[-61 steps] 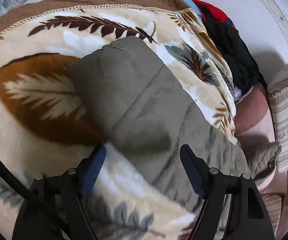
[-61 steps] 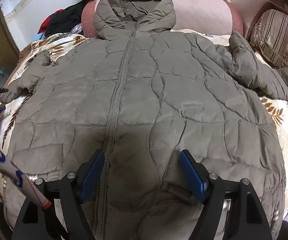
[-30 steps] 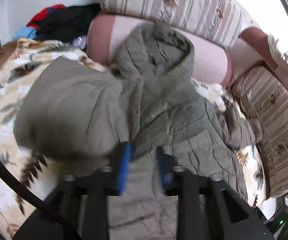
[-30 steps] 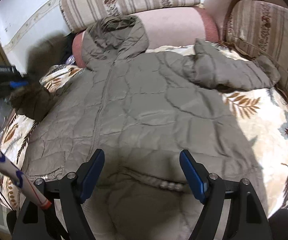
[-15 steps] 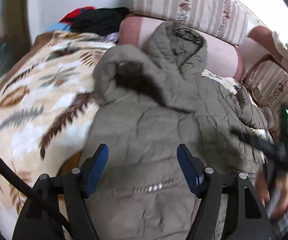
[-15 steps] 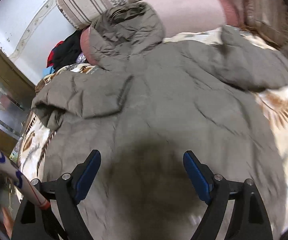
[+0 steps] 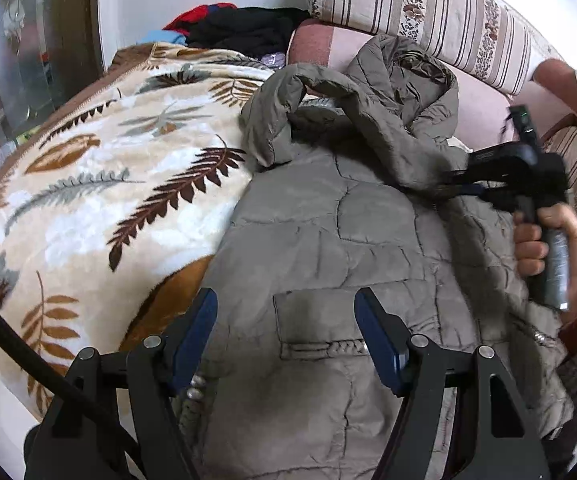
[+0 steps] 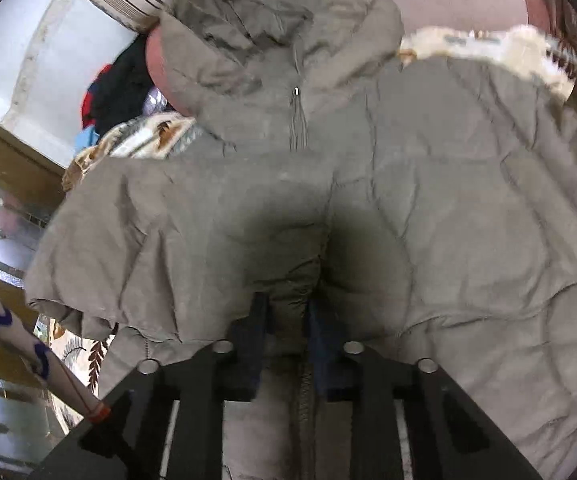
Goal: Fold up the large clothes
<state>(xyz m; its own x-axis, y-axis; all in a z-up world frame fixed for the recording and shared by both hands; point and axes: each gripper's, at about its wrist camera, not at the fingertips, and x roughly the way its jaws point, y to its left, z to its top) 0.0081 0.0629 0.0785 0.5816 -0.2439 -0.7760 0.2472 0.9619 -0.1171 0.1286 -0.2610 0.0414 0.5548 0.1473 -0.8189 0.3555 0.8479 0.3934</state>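
**Jacket on bed: right jaws closing on fabric, left jaws apart**

The olive quilted jacket (image 7: 328,240) lies spread on the leaf-patterned blanket (image 7: 100,184), hood toward the striped cushion (image 7: 428,12). One sleeve (image 7: 288,108) is folded across its chest. The left gripper (image 7: 286,336) hovers above the pocket area, jaws well apart and holding nothing. The right gripper (image 8: 286,320) is closing, a ridge of jacket fabric pinched between its pads near the zipper.

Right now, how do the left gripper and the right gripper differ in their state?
The left gripper stands wide open and empty above the olive-grey quilted hooded jacket, touching no fabric. The right gripper has its jaws closing, with a ridge of the jacket pinched between them. Both have black frames with blue pads and point down at the jacket.
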